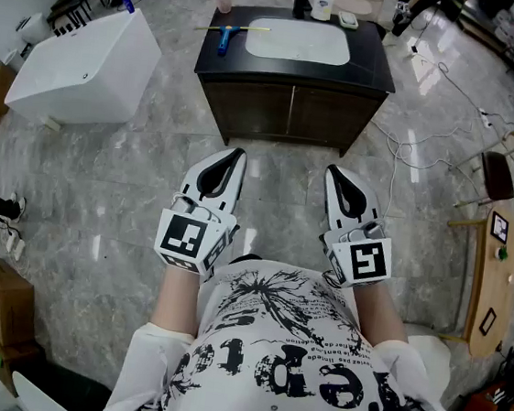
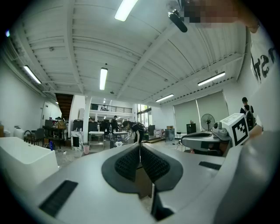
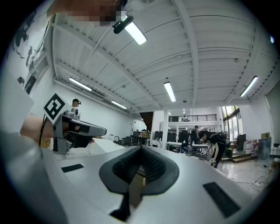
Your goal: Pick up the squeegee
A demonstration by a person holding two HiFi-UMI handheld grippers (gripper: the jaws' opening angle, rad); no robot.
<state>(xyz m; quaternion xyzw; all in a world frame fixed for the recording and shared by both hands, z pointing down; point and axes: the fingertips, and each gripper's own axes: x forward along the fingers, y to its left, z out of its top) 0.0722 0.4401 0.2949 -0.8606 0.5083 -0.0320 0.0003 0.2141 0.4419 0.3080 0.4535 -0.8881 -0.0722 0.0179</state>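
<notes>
Left gripper (image 1: 236, 155) and right gripper (image 1: 334, 172) both pinched together, empty, well short of the squeegee (image 1: 225, 34) on the counter (image 1: 369, 67) left of the sink (image 1: 299, 41); person should step in, open one, take the handle.

shirt print (image 1: 277, 370) illegible, no readable text

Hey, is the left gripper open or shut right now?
Shut. The left gripper shows its pads meeting at the tips in its own view, nothing between them; the squeegee lies on the dark counter.
</notes>
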